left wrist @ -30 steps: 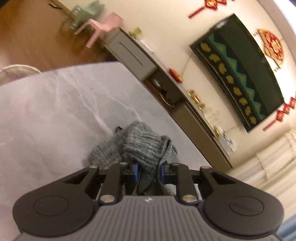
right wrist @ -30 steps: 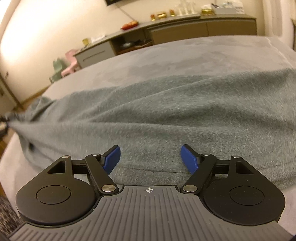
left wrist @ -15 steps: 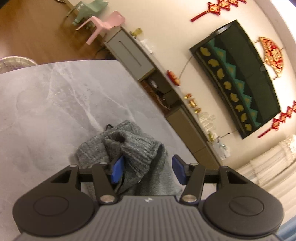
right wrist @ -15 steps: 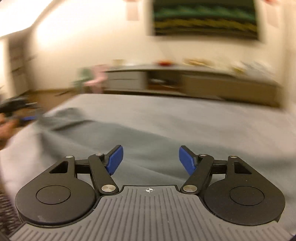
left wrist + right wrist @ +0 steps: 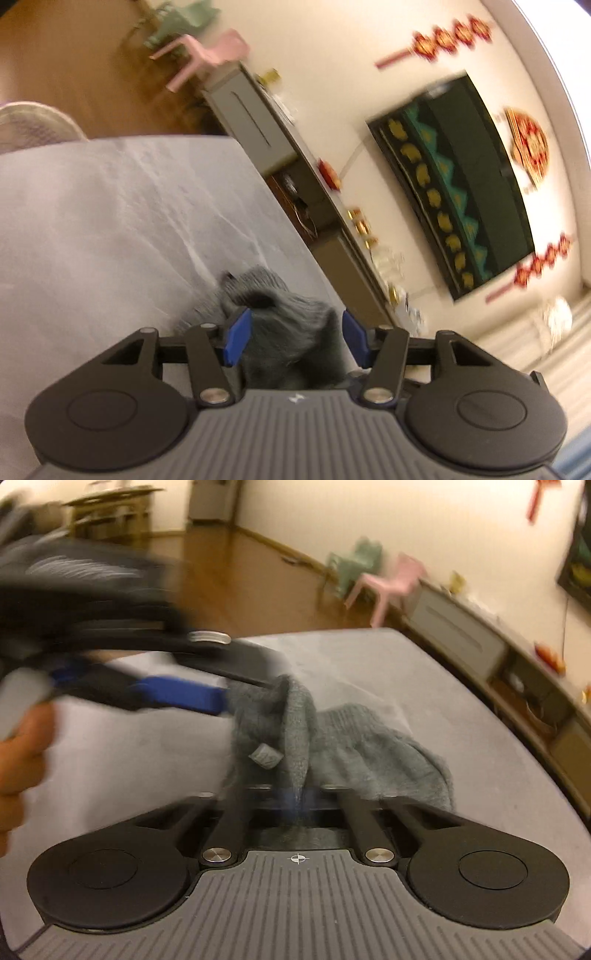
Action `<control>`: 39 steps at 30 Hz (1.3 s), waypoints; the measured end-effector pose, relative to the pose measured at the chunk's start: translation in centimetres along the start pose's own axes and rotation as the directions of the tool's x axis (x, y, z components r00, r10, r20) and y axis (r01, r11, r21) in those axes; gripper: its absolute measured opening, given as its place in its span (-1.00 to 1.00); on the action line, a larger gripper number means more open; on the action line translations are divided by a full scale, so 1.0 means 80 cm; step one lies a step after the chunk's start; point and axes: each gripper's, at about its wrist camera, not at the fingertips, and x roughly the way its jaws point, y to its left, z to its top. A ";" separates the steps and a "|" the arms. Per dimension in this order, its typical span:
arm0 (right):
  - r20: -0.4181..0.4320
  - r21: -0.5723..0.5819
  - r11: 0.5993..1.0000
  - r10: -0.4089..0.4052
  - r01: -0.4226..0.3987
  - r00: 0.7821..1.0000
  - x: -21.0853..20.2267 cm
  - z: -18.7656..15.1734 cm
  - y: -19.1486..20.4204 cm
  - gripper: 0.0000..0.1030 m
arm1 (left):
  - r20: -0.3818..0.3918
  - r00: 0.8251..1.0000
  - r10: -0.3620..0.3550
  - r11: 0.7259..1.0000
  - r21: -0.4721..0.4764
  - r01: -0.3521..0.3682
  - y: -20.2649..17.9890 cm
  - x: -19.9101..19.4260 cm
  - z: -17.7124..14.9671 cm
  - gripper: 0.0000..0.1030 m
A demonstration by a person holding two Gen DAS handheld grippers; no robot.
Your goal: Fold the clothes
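Bunched grey knit garment (image 5: 332,738) on table (image 5: 461,709); right gripper (image 5: 295,797) clamped on it, left gripper (image 5: 295,334) opening, straddling fabric.

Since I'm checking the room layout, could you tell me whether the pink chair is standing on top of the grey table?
No, the pink chair stands on the wooden floor beyond the table.

Pink chair (image 5: 207,55) & green chair (image 5: 356,563) stand by the wall, near a grey cabinet (image 5: 251,125). Dark TV (image 5: 454,181) hangs w/ red decorations (image 5: 452,35) around it.
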 end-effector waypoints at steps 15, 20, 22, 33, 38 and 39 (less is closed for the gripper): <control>0.231 0.475 0.880 -0.140 0.014 0.963 -0.098 0.034 -0.116 -1.00 | -0.052 0.948 0.313 0.941 0.150 -0.302 -0.031 0.004 -0.061 -0.86; 0.260 0.333 0.928 0.083 -0.170 0.962 -0.108 0.011 -0.016 -1.00 | -0.074 0.942 0.328 0.934 -0.125 -0.335 0.032 -0.042 -0.052 -0.50; 0.169 0.304 0.938 0.119 -0.167 0.978 -0.070 -0.010 0.016 -1.00 | -0.012 0.957 0.289 0.948 -0.135 -0.288 0.028 -0.061 -0.043 -0.43; 0.215 0.419 0.895 0.066 -0.153 0.974 -0.069 -0.021 -0.021 -1.00 | -0.067 0.984 -0.163 0.962 -0.230 0.143 0.014 -0.028 -0.046 0.54; 0.233 0.415 0.888 0.108 -0.199 0.966 -0.070 -0.024 -0.014 -1.00 | -0.078 0.990 -0.120 0.958 -0.271 0.095 0.018 0.008 -0.045 0.64; 0.237 0.404 0.891 0.115 -0.205 0.965 -0.074 -0.026 -0.010 -1.00 | -0.084 0.991 -0.101 0.959 -0.273 0.074 0.020 0.015 -0.044 0.62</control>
